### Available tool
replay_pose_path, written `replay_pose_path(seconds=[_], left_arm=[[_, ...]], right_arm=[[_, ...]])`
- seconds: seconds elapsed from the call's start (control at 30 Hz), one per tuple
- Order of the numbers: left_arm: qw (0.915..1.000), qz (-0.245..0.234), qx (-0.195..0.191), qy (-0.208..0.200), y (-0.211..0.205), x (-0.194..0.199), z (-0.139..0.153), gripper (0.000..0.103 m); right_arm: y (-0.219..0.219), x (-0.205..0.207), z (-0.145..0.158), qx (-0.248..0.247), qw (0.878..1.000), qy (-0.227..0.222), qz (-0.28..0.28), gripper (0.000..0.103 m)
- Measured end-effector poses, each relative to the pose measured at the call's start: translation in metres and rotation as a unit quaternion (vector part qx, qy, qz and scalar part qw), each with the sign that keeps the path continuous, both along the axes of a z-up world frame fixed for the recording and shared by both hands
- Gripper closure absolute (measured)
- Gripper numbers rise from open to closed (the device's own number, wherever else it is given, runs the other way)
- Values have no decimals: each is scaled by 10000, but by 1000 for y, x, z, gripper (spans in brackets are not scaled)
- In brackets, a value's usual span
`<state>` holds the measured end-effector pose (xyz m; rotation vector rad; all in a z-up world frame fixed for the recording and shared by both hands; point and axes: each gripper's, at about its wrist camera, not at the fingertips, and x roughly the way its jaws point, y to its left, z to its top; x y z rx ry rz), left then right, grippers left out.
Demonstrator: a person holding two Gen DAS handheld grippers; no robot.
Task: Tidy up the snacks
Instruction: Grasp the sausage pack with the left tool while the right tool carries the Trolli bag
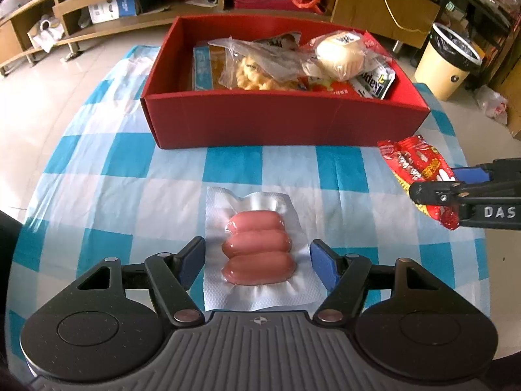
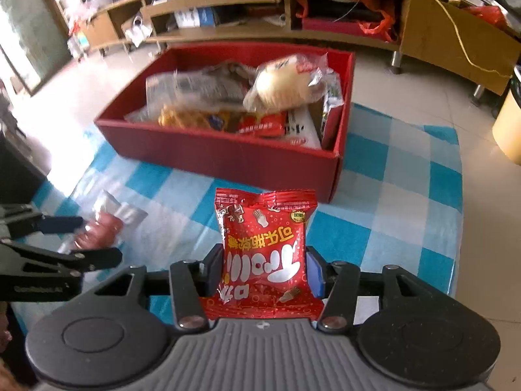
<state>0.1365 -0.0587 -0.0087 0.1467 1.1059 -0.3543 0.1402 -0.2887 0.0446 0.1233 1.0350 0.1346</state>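
A red packet is being clamped by the right gripper. A sausage pack is being gripped edgewise by the left gripper, above the cloth. Behind, a red box is being filled with snacks.

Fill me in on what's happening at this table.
A person is sorting snacks into a red box on a blue-checked tablecloth, using handheld tongs in each hand. The right tongs are clamped on a red snack packet. The left tongs are closed on the edges of a vacuum pack of sausages, seemingly gripping it. The box already holds a wrapped bun and other packets. Neither held item has reached the box yet.
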Motion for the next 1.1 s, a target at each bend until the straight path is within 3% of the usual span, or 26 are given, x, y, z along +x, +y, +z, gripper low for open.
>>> replay_pose_path(seconds=[0.57, 1.1], left_arm=[[9981, 265, -462, -306, 3, 12, 35, 27], [9926, 561, -972, -474, -2, 47, 59, 27]], right_arm=[[-3, 11, 28, 484, 9976, -458, -178, 52], [-12, 37, 50, 930, 9905, -876, -513, 52]])
